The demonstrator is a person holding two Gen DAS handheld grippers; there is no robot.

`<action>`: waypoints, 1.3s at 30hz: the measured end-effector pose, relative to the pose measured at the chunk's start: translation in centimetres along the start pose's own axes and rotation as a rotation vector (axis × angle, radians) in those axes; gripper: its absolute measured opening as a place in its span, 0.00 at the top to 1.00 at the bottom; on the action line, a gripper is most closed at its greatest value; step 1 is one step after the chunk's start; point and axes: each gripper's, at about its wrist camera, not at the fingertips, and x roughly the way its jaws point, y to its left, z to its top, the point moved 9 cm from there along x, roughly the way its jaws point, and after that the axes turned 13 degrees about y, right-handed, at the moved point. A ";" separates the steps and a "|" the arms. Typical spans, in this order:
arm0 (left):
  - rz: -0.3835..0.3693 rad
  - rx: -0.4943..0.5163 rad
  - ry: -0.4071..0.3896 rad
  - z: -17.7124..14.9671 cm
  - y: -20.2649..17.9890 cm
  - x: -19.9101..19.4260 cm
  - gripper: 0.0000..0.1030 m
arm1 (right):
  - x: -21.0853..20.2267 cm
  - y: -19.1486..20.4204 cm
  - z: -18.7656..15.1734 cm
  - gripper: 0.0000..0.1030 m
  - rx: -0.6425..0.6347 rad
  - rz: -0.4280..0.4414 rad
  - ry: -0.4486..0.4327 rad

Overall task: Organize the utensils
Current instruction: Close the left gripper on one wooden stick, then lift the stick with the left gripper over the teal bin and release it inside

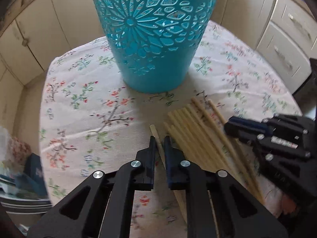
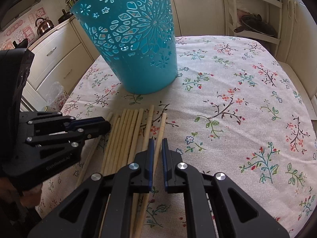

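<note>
One chopstick (image 1: 157, 138) is pinched by the left claw (image 1: 159, 141), another (image 2: 158, 140) by the right claw (image 2: 158, 144), probably so they're dropped in the far teal basket (image 2: 134, 45).

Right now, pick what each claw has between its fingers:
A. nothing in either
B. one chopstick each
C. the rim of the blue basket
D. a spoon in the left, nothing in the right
B: the left claw is closed on a single chopstick apart from the bundle, and the right claw grips the outermost chopstick; the blue basket stands untouched behind.
</note>
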 end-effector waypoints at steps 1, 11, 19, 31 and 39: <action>0.006 0.001 0.008 -0.1 -0.1 -0.1 0.86 | 0.0 0.0 0.0 0.92 -0.001 -0.002 -0.001; 0.091 -0.016 0.016 -0.8 -1.0 -0.9 0.95 | 0.0 0.1 0.0 0.92 -0.005 -0.005 -0.009; -0.094 -0.087 -0.344 0.6 2.0 -14.7 0.95 | -0.1 0.1 -0.1 0.92 0.009 0.002 -0.012; -0.103 -0.316 -0.917 14.6 6.0 -30.0 0.95 | -0.2 0.0 0.0 0.92 0.018 0.010 -0.017; -0.093 -0.424 -0.830 18.8 8.1 -21.4 0.95 | -0.1 0.0 0.0 0.92 0.020 0.012 -0.018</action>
